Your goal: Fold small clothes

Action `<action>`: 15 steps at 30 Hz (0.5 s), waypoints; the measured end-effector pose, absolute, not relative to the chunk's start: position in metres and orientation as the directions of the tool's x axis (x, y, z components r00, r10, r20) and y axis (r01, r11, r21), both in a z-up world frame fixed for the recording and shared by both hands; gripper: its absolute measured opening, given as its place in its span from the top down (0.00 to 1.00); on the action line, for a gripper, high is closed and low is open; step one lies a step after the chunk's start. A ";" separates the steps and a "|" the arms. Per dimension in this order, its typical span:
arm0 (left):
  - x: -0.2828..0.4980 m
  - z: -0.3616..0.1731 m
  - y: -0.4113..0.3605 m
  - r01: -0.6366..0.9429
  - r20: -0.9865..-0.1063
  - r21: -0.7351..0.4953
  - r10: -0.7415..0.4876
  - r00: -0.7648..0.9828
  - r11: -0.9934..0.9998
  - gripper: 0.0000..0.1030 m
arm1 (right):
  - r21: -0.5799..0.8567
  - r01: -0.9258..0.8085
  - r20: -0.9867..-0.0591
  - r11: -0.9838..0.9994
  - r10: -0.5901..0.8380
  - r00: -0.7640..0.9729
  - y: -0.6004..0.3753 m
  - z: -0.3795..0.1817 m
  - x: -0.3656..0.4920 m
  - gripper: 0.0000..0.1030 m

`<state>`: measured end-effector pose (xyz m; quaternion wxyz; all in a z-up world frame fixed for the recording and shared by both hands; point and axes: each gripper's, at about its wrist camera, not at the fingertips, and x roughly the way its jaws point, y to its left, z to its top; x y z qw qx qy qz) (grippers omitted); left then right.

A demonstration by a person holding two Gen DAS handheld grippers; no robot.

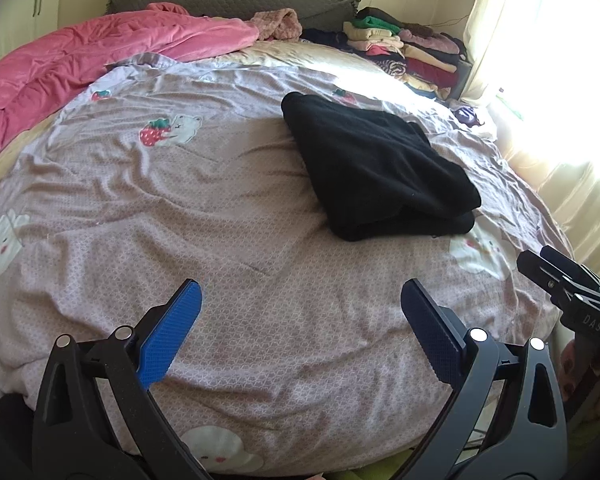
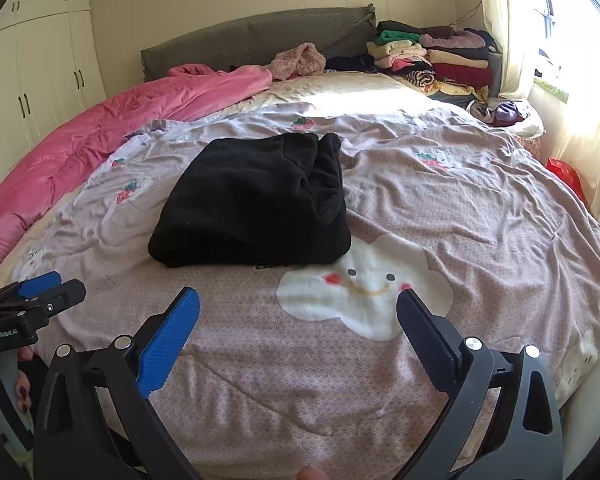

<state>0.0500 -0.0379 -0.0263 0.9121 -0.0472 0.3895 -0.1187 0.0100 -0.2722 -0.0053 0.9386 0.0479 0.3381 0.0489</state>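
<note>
I saw the black garment [image 2: 252, 204] lying folded on the bed [image 2: 480, 216] at about eleven o'clock from my right hand-held gripper [image 2: 298, 312], both it and the left hand-held gripper [image 1: 300, 304] spread wide and empty, and judged the cloth soft, light, best pinched at an edge.

garment [image 2: 252, 204] on bedsheet [image 2: 460, 208], clothes stack [image 2: 432, 56] behind
</note>
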 end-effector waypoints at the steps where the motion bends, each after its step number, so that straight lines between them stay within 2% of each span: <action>1: 0.050 -0.027 -0.038 0.178 -0.701 -0.179 -0.252 0.667 0.968 0.09 | 0.124 -0.064 -0.634 0.990 0.128 0.763 -0.270 -0.007 0.010 0.04; 15: 0.051 -0.027 -0.039 0.162 -0.710 -0.138 -0.212 0.672 0.977 0.09 | 0.137 -0.096 -0.629 0.986 0.161 0.761 -0.263 -0.004 0.011 0.04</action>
